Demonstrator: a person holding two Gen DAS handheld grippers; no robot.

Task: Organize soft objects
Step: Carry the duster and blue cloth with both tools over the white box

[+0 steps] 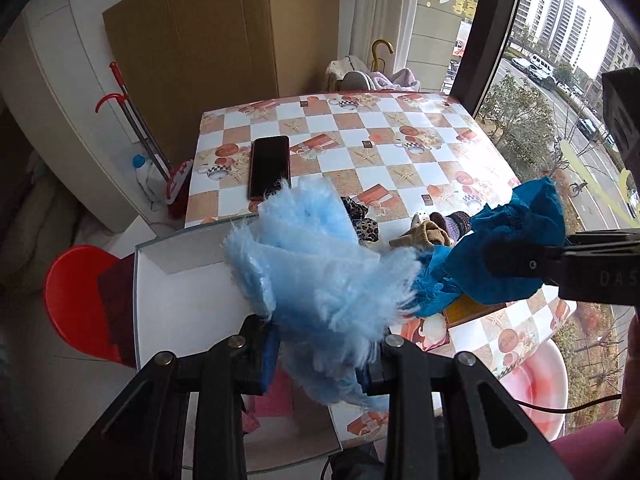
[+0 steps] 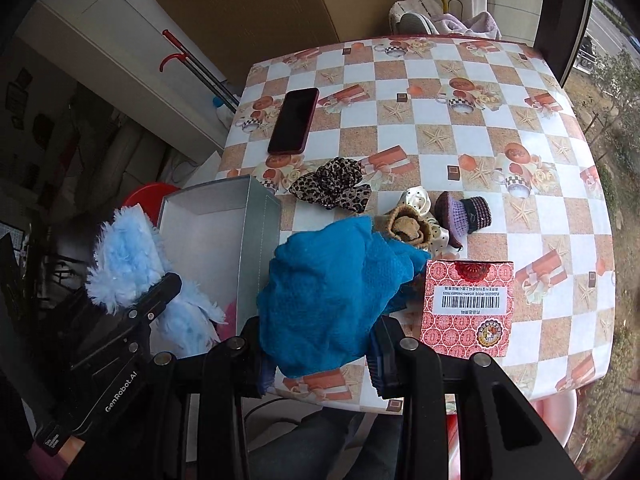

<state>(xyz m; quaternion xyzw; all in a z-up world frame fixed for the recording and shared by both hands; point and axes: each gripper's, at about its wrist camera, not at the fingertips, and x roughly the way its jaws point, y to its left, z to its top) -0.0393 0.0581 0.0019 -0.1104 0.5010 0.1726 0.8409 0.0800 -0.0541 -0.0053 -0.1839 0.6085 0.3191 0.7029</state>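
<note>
The left claw (image 1: 320,364) is clamped on a fluffy light-blue cloth (image 1: 320,268), held over the open white box (image 2: 208,236) at the desk's (image 2: 460,128) left edge. The right claw (image 2: 320,356) grips a teal cloth (image 2: 328,292) above the desk, near the red carton (image 2: 468,308). Judged as mid-carry; next, each cloth needs lowering into the box and releasing.
</note>
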